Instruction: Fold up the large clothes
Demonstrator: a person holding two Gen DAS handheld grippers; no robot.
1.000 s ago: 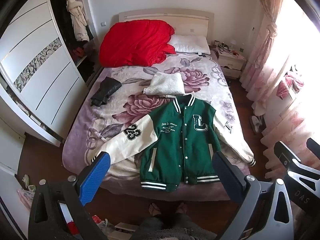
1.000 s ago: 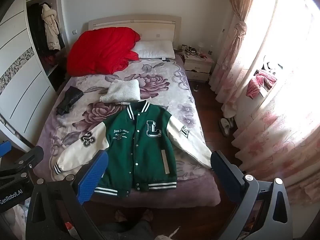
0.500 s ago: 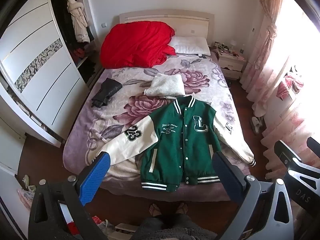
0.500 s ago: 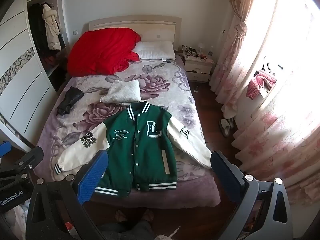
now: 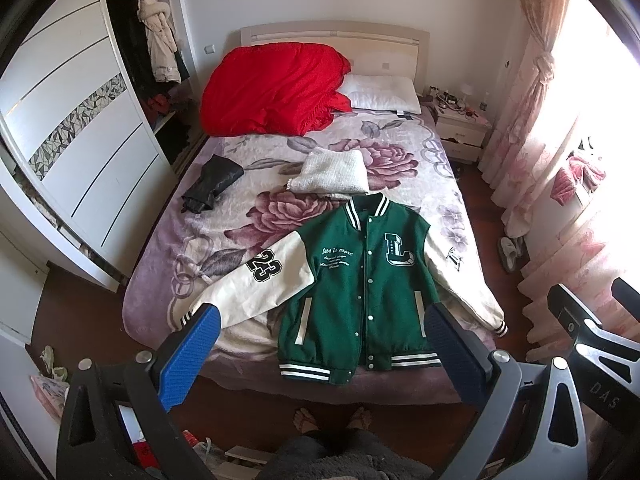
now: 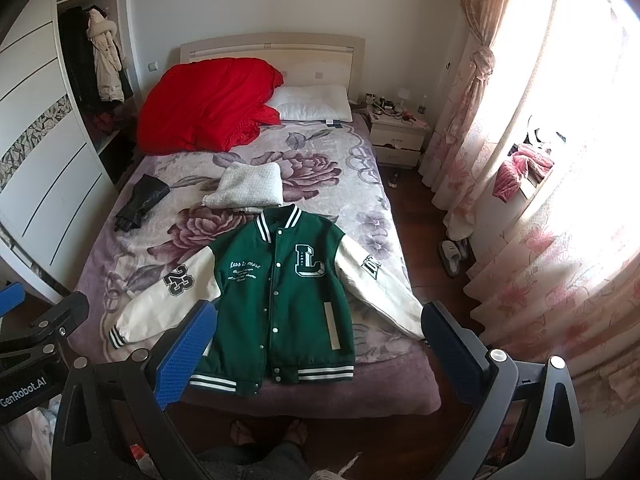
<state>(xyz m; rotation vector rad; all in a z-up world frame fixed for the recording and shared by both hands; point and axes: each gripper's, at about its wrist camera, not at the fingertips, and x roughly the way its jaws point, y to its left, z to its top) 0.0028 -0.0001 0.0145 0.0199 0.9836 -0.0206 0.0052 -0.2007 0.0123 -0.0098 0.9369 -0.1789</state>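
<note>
a: where's the jacket point(image 5: 360, 288) sitting relative to the left gripper point(image 5: 320, 332)?

b: straight ahead of it and lower down, flat on the bed point(image 5: 224, 208) near the foot edge, front up, snaps done up, both cream sleeves spread out to the sides. the gripper's fingers are spread wide with nothing between them, well apart from the fabric.

a: and the right gripper point(image 6: 320, 332)?

b: same deal, wide open and empty, jacket point(image 6: 280, 300) ahead and below. beyond the collar there's a folded white knit point(image 6: 248, 188), just touching it or nearly, can't tell. off to the left past that, a black garment point(image 6: 142, 202). far end: red duvet point(image 6: 212, 108) and a pillow point(image 6: 312, 104).

a: person?

b: just bare feet point(image 5: 332, 420) on the floor under the grippers.
</note>
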